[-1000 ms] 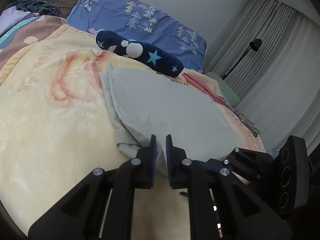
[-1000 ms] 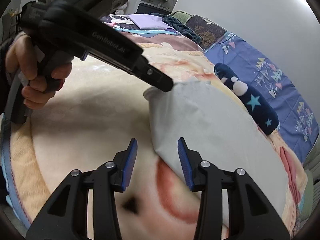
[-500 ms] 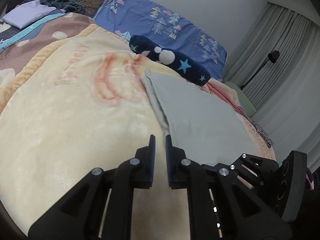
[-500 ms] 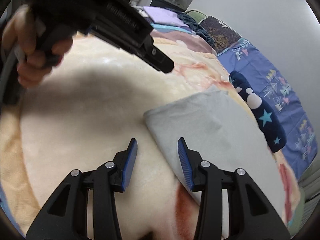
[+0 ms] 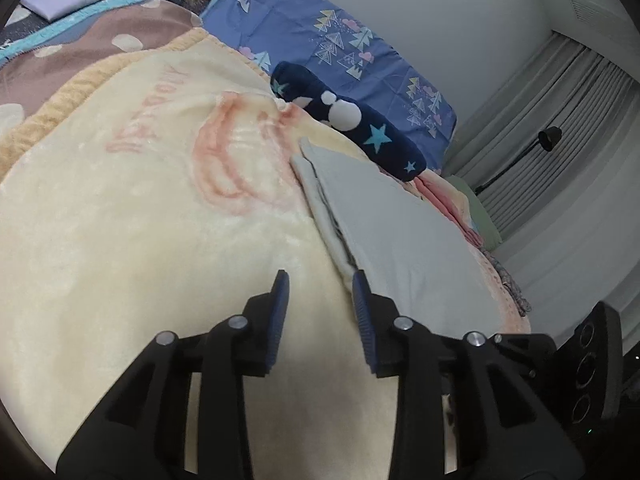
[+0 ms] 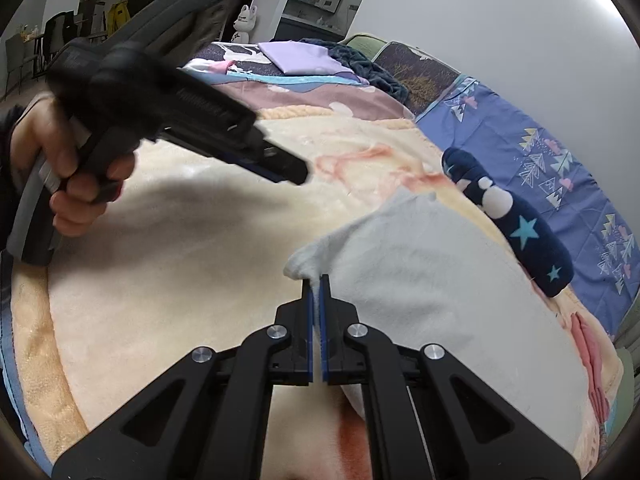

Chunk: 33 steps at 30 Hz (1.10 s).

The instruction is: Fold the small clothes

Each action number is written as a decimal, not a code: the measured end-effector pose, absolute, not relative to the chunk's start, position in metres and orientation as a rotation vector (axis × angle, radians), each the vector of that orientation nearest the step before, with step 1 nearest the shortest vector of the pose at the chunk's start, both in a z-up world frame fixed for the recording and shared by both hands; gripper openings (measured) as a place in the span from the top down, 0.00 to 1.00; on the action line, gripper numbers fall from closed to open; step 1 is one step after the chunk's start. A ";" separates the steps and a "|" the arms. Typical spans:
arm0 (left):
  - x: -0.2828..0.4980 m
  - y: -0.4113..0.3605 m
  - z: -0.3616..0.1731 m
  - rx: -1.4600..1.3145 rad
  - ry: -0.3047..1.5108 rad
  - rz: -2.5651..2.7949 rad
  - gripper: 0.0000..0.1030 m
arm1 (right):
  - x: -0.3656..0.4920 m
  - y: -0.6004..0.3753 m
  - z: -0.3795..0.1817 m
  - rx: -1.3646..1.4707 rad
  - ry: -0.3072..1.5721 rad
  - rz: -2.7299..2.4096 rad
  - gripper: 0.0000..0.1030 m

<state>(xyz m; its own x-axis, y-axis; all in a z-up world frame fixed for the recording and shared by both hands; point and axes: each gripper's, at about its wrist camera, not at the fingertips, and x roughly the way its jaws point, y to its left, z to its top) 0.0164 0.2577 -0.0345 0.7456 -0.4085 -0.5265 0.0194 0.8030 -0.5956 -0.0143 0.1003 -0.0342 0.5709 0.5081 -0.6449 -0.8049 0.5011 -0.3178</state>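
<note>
Grey garment [image 6: 432, 280]: folded flat on cream blanket [image 6: 180, 248] over bed, beside dark star-print roll [image 6: 516, 220]. Right tool [image 6: 315, 292] clenched on near corner, thin cloth pinched between blue pads, corner lifted slightly. Left tool [image 5: 318, 284] released, holding nothing, just off garment's left edge [image 5: 328, 216], right finger close to layered hem. Likely light, soft, limp; drapes and sags when lifted, layers may slip apart. Best hold: corners or stacked edge, pinching all layers together.
</note>
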 end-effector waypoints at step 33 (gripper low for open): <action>0.158 0.247 -0.061 -0.694 0.784 -0.314 0.54 | -0.025 0.100 -0.051 -0.751 0.550 0.810 0.71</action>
